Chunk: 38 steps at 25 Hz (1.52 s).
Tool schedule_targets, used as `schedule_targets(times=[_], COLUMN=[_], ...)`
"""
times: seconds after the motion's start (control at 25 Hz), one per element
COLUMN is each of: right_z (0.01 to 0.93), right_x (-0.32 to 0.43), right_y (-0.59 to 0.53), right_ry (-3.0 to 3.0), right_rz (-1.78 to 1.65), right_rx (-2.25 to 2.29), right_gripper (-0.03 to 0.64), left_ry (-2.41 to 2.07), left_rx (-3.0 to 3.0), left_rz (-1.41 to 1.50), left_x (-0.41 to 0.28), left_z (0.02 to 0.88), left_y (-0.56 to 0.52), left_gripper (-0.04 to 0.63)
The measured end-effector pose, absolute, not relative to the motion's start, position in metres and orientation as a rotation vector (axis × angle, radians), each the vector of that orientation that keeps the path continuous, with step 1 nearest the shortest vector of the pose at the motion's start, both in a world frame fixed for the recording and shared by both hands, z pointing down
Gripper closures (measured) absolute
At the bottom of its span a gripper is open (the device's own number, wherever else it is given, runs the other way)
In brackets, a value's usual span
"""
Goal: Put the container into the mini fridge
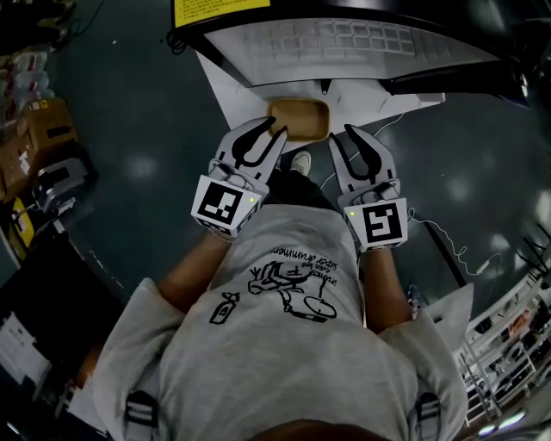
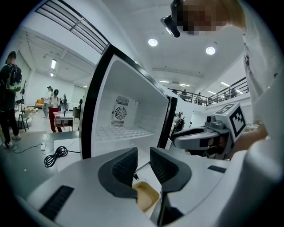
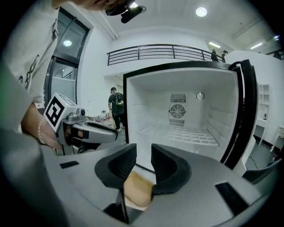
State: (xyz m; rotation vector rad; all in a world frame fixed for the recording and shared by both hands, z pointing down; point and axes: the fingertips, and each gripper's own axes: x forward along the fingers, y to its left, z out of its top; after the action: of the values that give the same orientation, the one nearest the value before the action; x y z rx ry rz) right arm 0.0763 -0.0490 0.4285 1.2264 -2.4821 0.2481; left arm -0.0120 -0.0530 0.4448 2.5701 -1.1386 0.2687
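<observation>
white board [image 1: 231, 93] before open mini fridge [image 3: 182, 128]: empty container [image 1: 299, 119]; left tongs [image 1: 267, 133], right tongs [image 1: 344, 138] part-open, holding nothing.

Left gripper [image 1: 277, 130], right gripper [image 1: 340, 134] side by side, jaws apart

My left tongs [image 1: 271, 131] and right tongs [image 1: 342, 135] have pale grey shells and dark charcoal ribbed pads [image 3: 122, 166]. Each carries a cube [image 1: 225, 204] patterned with black-and-white square markers and showing a small green light [image 1: 250, 200]. The container [image 1: 299, 119] I see is tan, with a warmer brown inside. The mini fridge [image 3: 177, 88] is white within, wire shelf [image 3: 177, 132] included, and framed in black, with a yellow label [image 1: 215, 10] on its dark casing. The floor [image 1: 129, 129] is glossy dark blue-grey. The person's T-shirt [image 1: 284, 344] is grey with black print.
</observation>
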Motion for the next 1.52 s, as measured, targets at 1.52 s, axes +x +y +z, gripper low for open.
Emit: schedule_targets(times=[1.52], right_z=[0.636], right_x=[0.113], right_y=[-0.05], right_ry=[-2.2], right_rz=[0.554], right_rx=[1.246], right_gripper=[0.479], left_ry=[-1.153], left_rx=[2.313], left_rz=[0.5], left_x=[-0.035], left_z=[0.645], left_y=[-0.062], left_gripper=[0.483])
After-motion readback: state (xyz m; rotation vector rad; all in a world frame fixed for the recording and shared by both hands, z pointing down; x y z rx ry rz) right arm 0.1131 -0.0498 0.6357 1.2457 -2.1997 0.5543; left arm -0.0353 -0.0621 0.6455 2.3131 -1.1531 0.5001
